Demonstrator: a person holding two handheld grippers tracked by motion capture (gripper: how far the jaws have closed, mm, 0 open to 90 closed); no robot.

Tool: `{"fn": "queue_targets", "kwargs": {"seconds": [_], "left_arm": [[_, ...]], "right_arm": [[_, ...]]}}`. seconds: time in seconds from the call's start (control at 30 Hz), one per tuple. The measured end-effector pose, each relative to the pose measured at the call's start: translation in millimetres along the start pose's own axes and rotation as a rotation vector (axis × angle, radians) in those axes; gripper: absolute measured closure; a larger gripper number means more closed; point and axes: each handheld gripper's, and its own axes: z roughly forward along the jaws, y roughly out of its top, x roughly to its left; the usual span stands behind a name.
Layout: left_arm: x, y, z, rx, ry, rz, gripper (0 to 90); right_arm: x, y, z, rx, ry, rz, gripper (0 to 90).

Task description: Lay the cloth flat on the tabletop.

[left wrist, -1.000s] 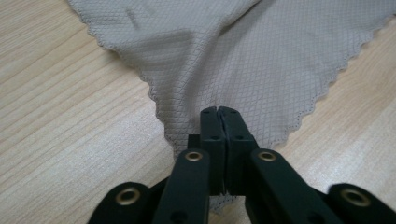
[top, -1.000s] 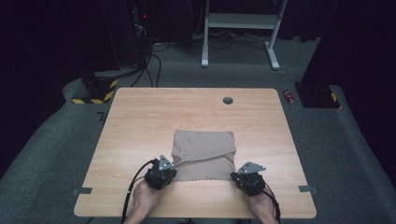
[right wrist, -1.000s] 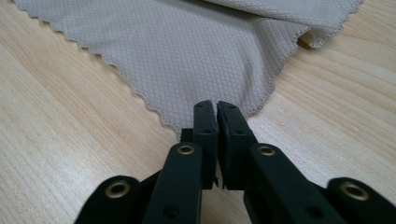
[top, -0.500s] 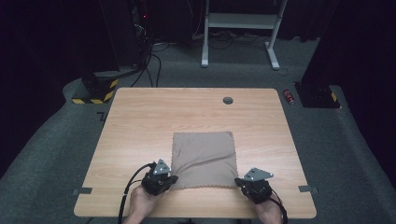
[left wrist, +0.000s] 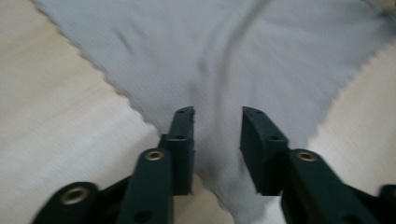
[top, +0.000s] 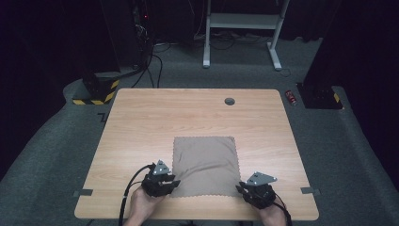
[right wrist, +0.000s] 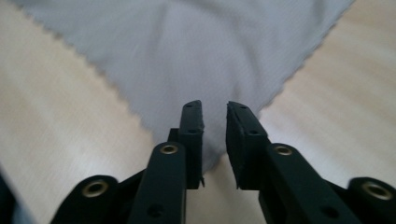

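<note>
While both pairs of fingers stand parted with nothing clamped, the left gripper [left wrist: 217, 135] straddles the cloth's [top: 205, 165] near left corner and the right gripper [right wrist: 215, 130] its near right corner. Thin, limp and light, it should bunch if pushed, so those corners look the best hold. It lies nearly flat on the near middle of the worktop [top: 141, 122]: square, grey-brown, edges pinked, faintly creased.

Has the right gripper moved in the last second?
Yes. In the high view the right gripper has pulled back toward the wooden table's near edge, and the brown cloth now lies flat.
</note>
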Motion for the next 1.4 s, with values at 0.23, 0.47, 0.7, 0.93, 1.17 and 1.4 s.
{"fn": "queue_targets", "kwargs": {"seconds": [0.23,0.47,0.7,0.93,1.17,1.4], "left_arm": [[29.1,32.0,34.5,-0.003,0.129,-0.041,55.3],[65.9,55.8,51.8,-0.036,0.215,-0.122,55.2],[89.5,71.0,75.1,-0.003,0.259,-0.174,51.8],[95.1,71.4,82.3,-0.03,0.268,-0.168,59.7],[93.6,79.0,86.5,-0.009,0.199,-0.107,88.5],[103.1,91.0,89.0,0.001,0.21,-0.106,89.9]], "right_arm": [[-18.5,29.8,32.2,-0.029,-0.039,0.056,73.5],[-27.8,54.8,55.6,-0.046,-0.079,0.068,71.5],[-70.7,74.4,74.6,-0.06,-0.152,0.214,68.8],[-95.4,95.2,97.6,-0.026,-0.191,0.271,68.6],[-98.3,99.8,115.0,0.009,-0.187,0.252,88.6],[-102.6,112.2,118.5,0.039,-0.213,0.227,89.7]]}}
